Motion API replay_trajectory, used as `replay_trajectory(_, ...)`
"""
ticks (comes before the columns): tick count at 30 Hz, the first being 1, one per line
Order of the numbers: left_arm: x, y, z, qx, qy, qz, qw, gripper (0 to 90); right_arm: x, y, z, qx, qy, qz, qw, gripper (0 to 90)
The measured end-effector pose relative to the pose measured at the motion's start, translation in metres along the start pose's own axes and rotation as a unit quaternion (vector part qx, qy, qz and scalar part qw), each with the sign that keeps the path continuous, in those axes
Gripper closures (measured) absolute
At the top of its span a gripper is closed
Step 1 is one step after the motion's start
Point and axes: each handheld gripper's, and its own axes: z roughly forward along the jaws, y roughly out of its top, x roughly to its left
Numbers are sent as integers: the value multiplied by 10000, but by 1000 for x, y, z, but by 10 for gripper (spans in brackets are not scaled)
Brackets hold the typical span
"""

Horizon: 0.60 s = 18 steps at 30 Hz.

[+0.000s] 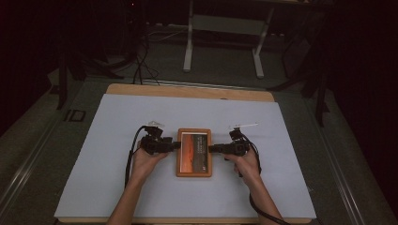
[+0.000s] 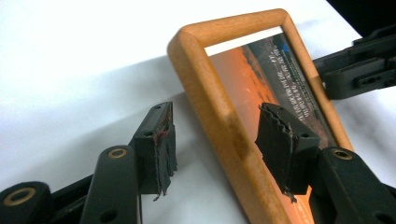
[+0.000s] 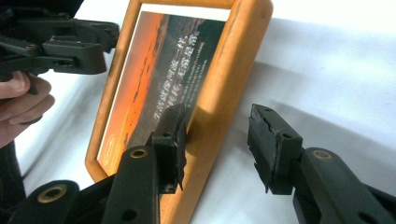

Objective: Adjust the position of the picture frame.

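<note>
A picture frame (image 1: 194, 152) lies flat at the middle of a table sheet (image 1: 117, 122); the left gripper (image 1: 174, 145) straddles the frame's left rail, the right gripper (image 1: 212, 149) its right rail.

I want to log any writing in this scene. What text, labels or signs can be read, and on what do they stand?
On the picture in the wooden frame: two columns of pale characters, too blurred to read.
Same picture, lower corner: a small oval logo, illegible.
In the left gripper view the same lines are too small to read.
On the floor left of the table: a marking like "ID", uncertain.
</note>
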Motion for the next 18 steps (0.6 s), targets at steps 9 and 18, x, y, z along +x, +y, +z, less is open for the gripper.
replay_trajectory(9,-10,-12,-19,-264,329,276,9987,465,8,0,-17,-340,-657,-495,9960,558)
replay_trajectory(18,-13,-16,-39,-575,320,243,9975,467,26,7,-26,-620,-1022,-1142,9862,545)
